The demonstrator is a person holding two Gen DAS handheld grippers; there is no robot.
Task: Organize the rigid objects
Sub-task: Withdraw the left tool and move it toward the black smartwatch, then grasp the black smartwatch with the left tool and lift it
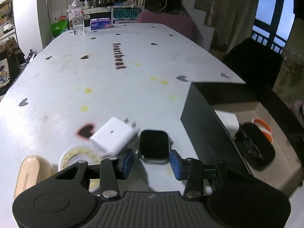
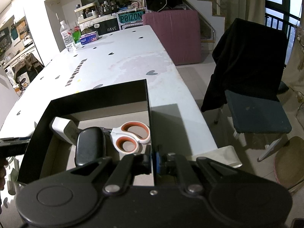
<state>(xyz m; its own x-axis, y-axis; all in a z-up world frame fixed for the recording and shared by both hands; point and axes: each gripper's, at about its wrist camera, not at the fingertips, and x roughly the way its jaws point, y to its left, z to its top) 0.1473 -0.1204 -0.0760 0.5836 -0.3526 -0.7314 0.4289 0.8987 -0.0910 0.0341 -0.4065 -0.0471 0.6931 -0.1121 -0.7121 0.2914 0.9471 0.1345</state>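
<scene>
On a heart-printed counter (image 1: 117, 87), the left tongs (image 1: 151, 162) clench the smartwatch (image 1: 153, 146), at six o'clock: glossy, slippery, fragile-faced, best pinched by its stiff sides. The right tongs (image 2: 153, 161) clamp the box (image 2: 149, 102) wall.

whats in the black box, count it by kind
white charger: 1
black oval case: 1
scissors: 1
total in the black box: 3
</scene>
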